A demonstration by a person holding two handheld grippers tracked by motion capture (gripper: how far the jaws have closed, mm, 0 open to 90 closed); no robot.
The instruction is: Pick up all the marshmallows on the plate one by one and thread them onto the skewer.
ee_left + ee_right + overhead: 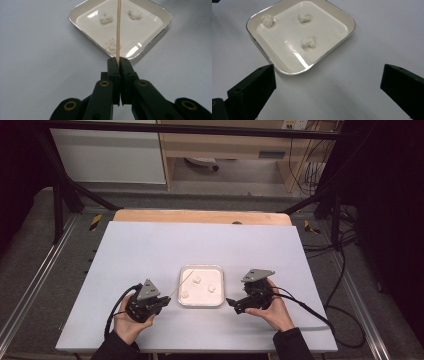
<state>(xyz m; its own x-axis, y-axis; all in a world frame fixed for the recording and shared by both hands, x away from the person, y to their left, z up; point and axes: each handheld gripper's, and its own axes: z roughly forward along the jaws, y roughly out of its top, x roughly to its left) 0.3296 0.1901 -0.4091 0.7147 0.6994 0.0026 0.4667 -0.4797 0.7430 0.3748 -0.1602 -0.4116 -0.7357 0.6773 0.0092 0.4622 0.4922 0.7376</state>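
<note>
One skewer (118, 27) clamped, left gripper (117, 62) view

bare white table (150, 250) around the tray (201, 304), tray rim low, skewer (181, 282) slanting across its left edge

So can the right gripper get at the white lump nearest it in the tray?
Probably yes: the right gripper is open, just beside the tray, and nothing lies between it and the lump.

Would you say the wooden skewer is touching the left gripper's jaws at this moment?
Touching. The left gripper view shows the left gripper with its jaws closed together, clamping the wooden skewer between them, above the white tray.
</note>
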